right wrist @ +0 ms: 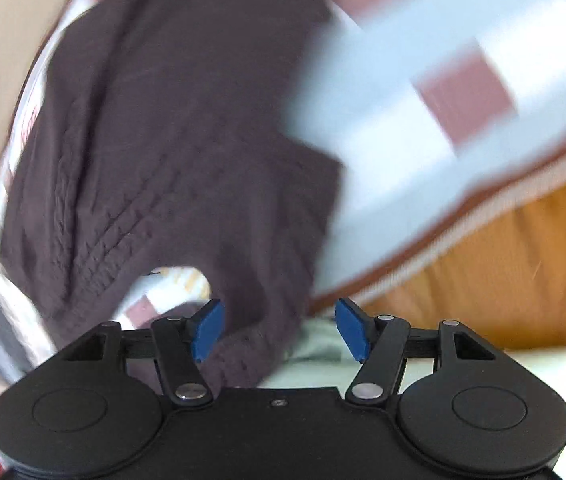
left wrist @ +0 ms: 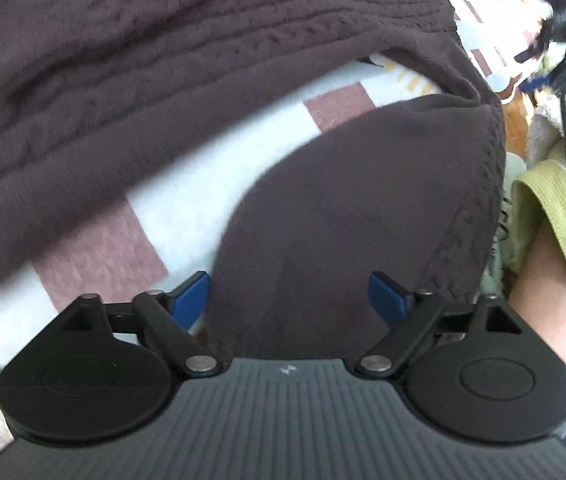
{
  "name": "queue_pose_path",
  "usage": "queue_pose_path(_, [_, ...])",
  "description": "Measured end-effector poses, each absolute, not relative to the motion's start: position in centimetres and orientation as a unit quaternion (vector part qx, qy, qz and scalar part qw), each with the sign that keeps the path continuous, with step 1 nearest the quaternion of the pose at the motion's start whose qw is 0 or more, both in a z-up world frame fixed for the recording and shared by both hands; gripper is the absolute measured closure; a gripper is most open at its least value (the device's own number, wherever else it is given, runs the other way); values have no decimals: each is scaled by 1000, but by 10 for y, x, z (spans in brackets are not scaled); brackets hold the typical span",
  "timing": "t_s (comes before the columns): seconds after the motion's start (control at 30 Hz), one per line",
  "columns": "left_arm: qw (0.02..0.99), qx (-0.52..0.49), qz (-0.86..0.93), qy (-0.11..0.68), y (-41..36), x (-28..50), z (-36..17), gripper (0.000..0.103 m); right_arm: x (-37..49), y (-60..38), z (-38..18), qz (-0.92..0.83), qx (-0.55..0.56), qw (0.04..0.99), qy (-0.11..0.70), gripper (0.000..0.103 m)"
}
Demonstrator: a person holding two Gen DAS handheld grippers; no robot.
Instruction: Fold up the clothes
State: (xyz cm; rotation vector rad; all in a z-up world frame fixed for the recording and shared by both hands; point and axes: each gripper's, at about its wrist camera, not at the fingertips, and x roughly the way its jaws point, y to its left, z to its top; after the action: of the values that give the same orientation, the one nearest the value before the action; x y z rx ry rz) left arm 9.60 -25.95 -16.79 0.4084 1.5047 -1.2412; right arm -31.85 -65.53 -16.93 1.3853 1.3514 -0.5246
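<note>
At lower centre, both grippers, left [left wrist: 289, 300] and right [right wrist: 279, 328], gape wide around a brown sweater [left wrist: 343, 200] (unpinched); it may slip free.

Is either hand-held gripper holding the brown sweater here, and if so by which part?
Neither holds it. The brown sweater passes between both sets of open fingers, unclamped.

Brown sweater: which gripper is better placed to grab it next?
Left. The left gripper is open with the brown sweater filling the gap between its fingers; the right gripper catches only its edge.
</note>
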Motion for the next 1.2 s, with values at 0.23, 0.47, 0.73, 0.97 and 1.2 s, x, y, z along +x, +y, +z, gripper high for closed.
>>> queue_pose_path(0.23, [540,147,-511,653,-253,97,-171,12,-366,-634,-226,-175,668,509,514,36])
queue_pose_path(0.47, [562,174,-512,626,-252,83,-167,64,-363,-613,-238,-98,679,560,465,89])
queue_pose_path(0.73, [625,164,-522,556,-246,88,-134,91,-326,-631,-206,-51,629,658,412,93])
queue_pose_path(0.97, [688,86,-514,505,-260,134,-96,91,-291,-657,-167,-48,584,710,390,93])
queue_pose_path(1.2, [741,110,-481,455,-264,149,-98,91,-220,-689,-123,-93,521,733,427,93])
